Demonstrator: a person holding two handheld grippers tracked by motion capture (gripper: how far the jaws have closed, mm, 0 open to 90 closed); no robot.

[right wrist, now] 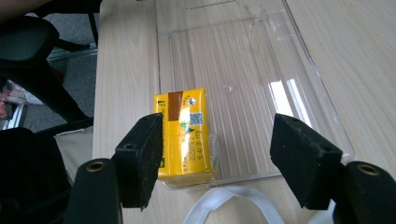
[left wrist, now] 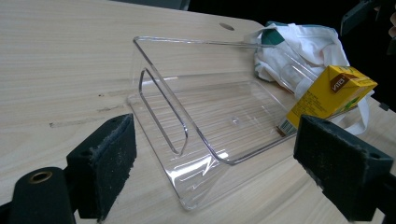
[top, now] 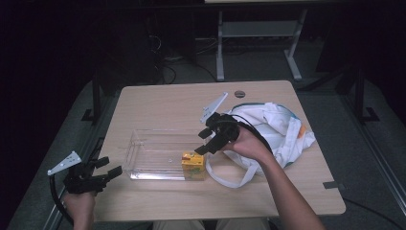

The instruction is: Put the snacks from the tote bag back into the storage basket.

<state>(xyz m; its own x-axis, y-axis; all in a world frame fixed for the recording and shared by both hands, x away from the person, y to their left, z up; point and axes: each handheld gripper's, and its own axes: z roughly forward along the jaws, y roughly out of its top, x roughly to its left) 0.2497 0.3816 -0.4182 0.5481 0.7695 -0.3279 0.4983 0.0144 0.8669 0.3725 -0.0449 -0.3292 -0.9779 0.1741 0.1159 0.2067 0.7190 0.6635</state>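
Observation:
A clear plastic tray (top: 153,152) lies on the wooden table (top: 167,103). A yellow juice carton (top: 193,165) stands in its near right corner. My right gripper (top: 203,142) hovers open just above the carton. In the right gripper view its jaws (right wrist: 222,158) stand wide apart over the carton (right wrist: 184,135) and the tray (right wrist: 252,70), touching neither. My left gripper (top: 110,166) is open at the table's near left edge, apart from the tray. The left gripper view has its open jaws (left wrist: 224,172) facing the tray's end wall (left wrist: 163,112), with the carton (left wrist: 327,93) beyond.
A crumpled white cloth bag (top: 275,127) lies right of the tray, its strap (top: 230,178) looping toward the table's front edge. A cable hole (top: 240,94) sits at the table's back. A dark chair (right wrist: 32,60) stands off the table's edge.

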